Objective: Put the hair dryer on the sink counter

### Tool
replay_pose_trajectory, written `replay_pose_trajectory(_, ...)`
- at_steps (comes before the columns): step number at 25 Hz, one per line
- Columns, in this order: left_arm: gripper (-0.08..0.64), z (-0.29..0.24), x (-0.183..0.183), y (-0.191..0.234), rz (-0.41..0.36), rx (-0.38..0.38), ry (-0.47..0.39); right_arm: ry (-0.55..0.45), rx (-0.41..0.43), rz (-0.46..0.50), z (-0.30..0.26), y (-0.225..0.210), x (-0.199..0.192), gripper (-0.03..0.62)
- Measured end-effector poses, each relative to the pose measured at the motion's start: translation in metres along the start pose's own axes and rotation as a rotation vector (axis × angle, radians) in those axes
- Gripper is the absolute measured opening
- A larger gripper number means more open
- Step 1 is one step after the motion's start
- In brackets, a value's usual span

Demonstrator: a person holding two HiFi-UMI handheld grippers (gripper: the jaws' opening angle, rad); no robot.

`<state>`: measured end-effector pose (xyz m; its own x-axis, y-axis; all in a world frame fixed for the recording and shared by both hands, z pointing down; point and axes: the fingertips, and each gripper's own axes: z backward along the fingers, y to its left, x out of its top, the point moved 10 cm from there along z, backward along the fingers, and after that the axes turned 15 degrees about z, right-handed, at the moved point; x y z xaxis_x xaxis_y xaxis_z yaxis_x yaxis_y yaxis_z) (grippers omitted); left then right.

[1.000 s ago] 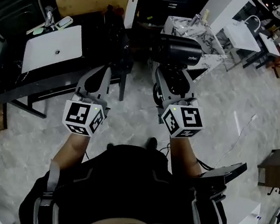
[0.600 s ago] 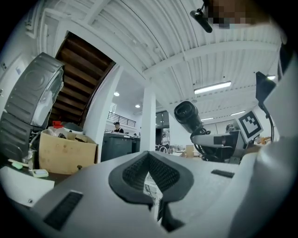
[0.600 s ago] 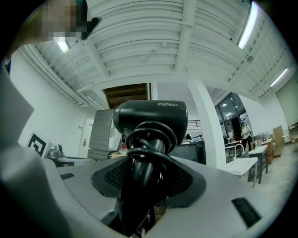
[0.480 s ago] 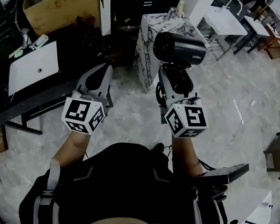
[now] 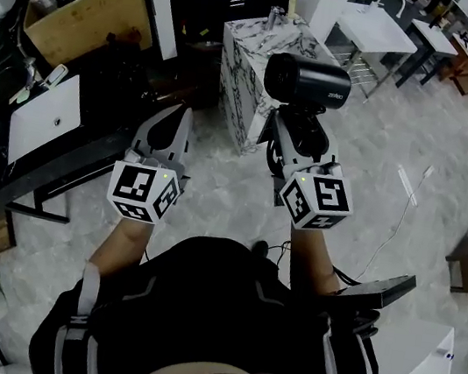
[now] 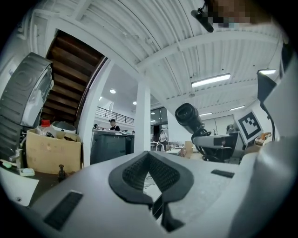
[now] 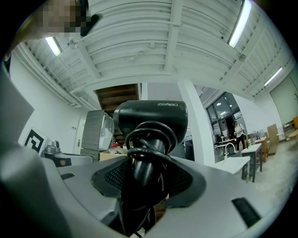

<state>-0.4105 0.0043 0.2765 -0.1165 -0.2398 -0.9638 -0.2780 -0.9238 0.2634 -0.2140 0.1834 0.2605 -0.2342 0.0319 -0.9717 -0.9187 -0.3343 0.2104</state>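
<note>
Head view shows a brown cardboard box (image 5: 73,8) at the far left, with stuff inside it. Just below the box is a black bench (image 5: 98,147) with a white sink (image 5: 46,116) set in its top. No hair dryer lies on this bench.

Next comes the left gripper (image 5: 169,126), held up over the floor (image 5: 383,144) beside the bench. In the left gripper view its two black pads are pressed together at the tips. Nothing is between them. The cube with square marks (image 5: 144,193) sits at its back end, near the person's arm.

In the middle, past both grippers, stands a tall block with a gray and white stone look (image 5: 249,69).

To the right of that block is the black hair dryer (image 5: 309,81). It is up in the air, well apart from the sink bench. Its fat round body lies sideways at the top, and its handle points down into the right gripper (image 5: 295,139). In the right gripper view the jaws are pinching the handle from both sides. A black cord (image 7: 148,139) is wound in loops around the handle, just above the jaws.

Far to the right and at the top there is a white table (image 5: 376,28) on thin legs.

At the bottom of the head view you can see the person's dark top (image 5: 220,321).
</note>
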Motion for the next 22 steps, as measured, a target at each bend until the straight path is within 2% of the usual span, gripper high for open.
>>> replay_pose_trajectory(14,0.002,-0.081,-0.024,-0.082,-0.056,0.004,0.038,-0.01,-0.002,-0.023,0.02,-0.104,-0.037,0.23)
replay_pose_trajectory(22,0.002,-0.122,-0.041,-0.125,-0.033,0.0,0.046,-0.008,0.003,-0.01,0.037,-0.158,-0.047,0.23)
